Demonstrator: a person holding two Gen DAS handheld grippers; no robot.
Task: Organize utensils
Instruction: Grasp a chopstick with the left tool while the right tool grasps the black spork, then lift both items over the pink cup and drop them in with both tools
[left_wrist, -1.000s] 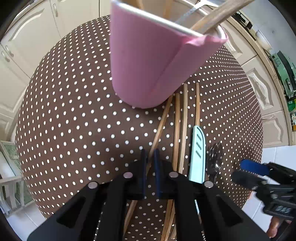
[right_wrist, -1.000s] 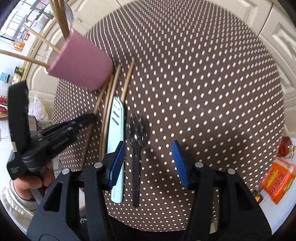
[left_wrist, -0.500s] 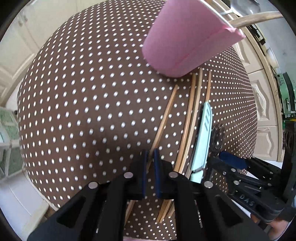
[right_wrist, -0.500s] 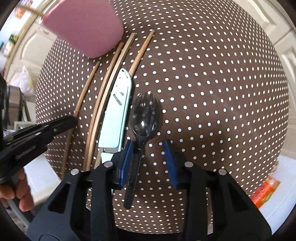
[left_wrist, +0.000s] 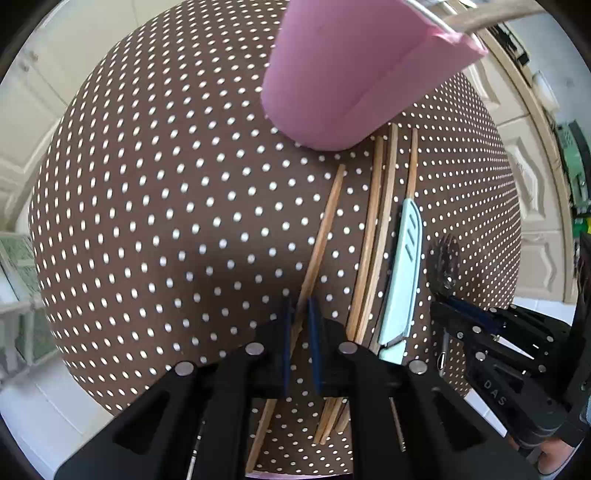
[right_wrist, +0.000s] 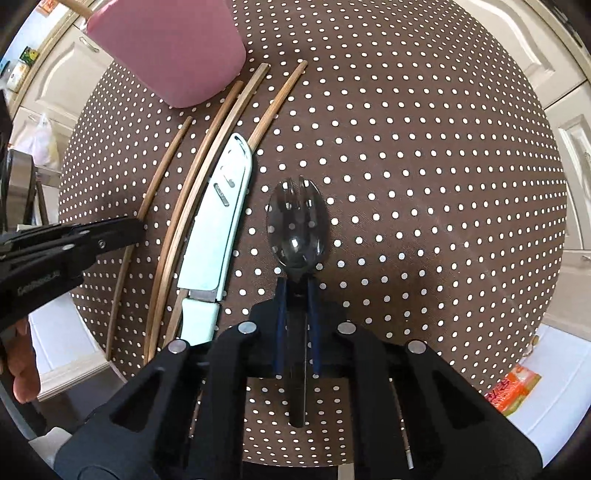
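Pickup stage here, both tools grabbing at once. Landmark is the pink holder, smooth and tapered, sitting on the brown polka-dot tablecloth. Just below it lie thin wooden chopsticks, a mint sheathed knife beside them, then a dark glossy spork. The left gripper is pinched on the single chopstick. The right gripper is closing its jaws around the spork's neck. Next, I'd guess: lift straight up, tip both into the holder.

Four chopsticks, one knife, one spork
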